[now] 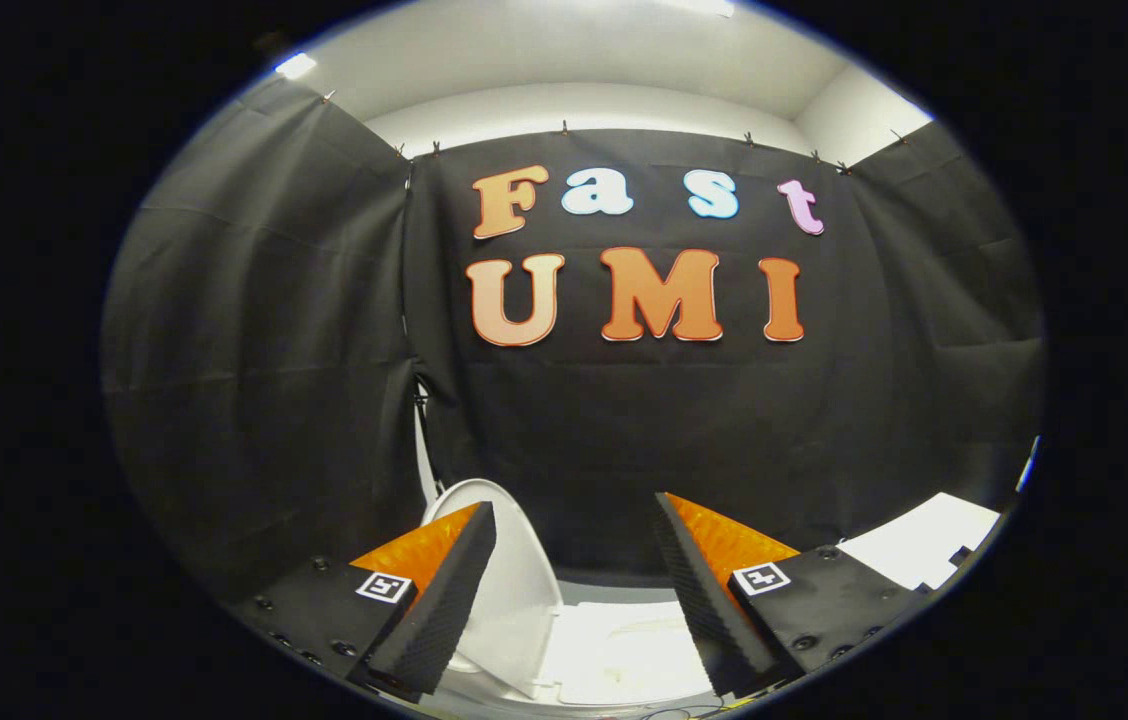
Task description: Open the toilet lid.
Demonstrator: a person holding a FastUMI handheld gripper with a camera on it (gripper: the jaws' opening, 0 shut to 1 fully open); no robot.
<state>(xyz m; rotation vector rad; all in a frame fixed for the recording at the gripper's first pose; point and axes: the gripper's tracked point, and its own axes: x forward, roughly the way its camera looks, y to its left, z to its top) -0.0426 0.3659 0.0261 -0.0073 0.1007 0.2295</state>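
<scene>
A staged recording booth, not a real bathroom: hung with black cloth [254,330] clipped along the top, white ceiling [574,50] at 12 o'clock, toilet [514,590] at 6 o'clock.

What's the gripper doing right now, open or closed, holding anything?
Gripper: jaws open, holding nothing; the raised toilet lid stands just ahead, beside one finger.

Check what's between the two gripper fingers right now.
Gripper view: the gripper is open, holding nothing. Between its fingers shows the raised white toilet lid, close by the left finger, and the toilet's bright top below.
</scene>
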